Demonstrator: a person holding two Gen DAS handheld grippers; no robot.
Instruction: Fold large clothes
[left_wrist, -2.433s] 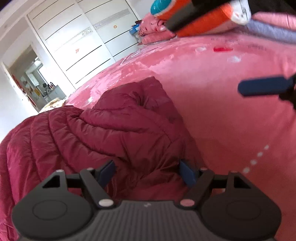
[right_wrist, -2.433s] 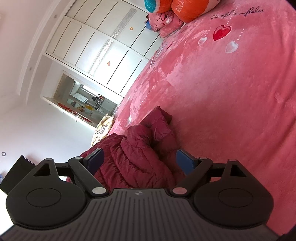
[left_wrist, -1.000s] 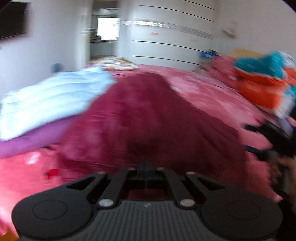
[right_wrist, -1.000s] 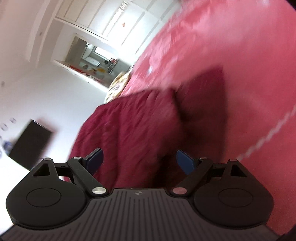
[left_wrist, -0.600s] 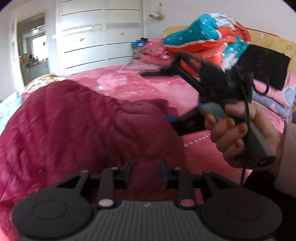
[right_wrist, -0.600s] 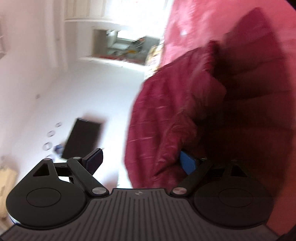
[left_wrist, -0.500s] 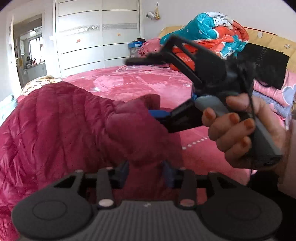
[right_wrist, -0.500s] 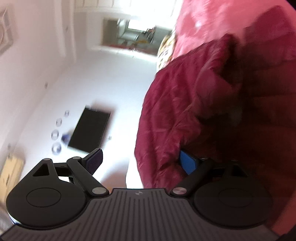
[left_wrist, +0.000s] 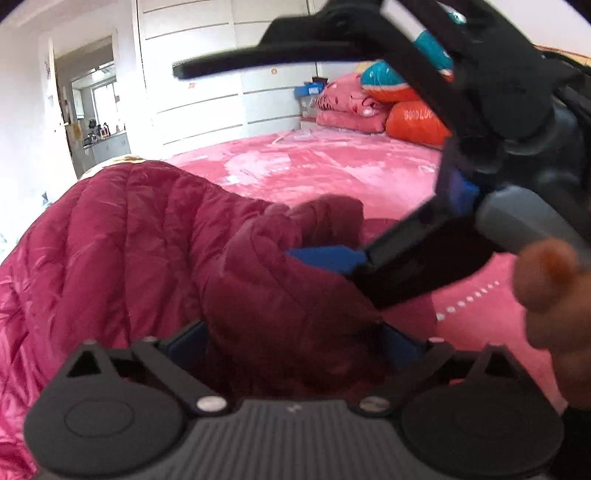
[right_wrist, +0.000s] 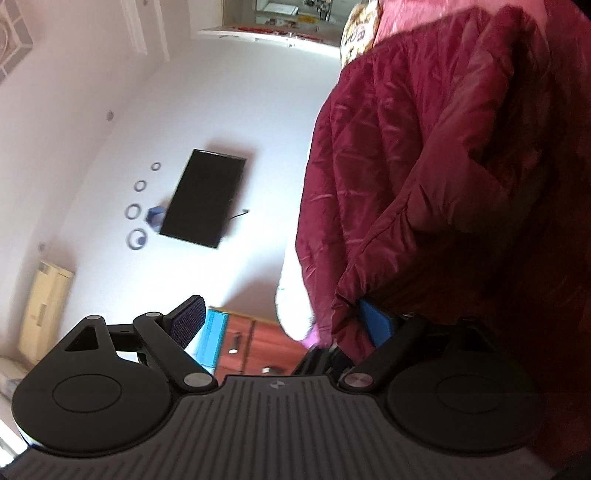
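The maroon quilted jacket (left_wrist: 155, 236) lies heaped on the pink bed (left_wrist: 332, 170), puffy, light and slick; better pinched at a seam or hem. The left tongs (left_wrist: 291, 339) are opening around a fold; the right tongs (right_wrist: 280, 321) gape, one pad under the cloth.

We see a pink bedspread (left_wrist: 332, 166), stacked pillows (left_wrist: 399, 107) by white wardrobe doors (left_wrist: 221, 74), and a dark wall-mounted screen (right_wrist: 203, 197) near a wooden cabinet (right_wrist: 255, 347).
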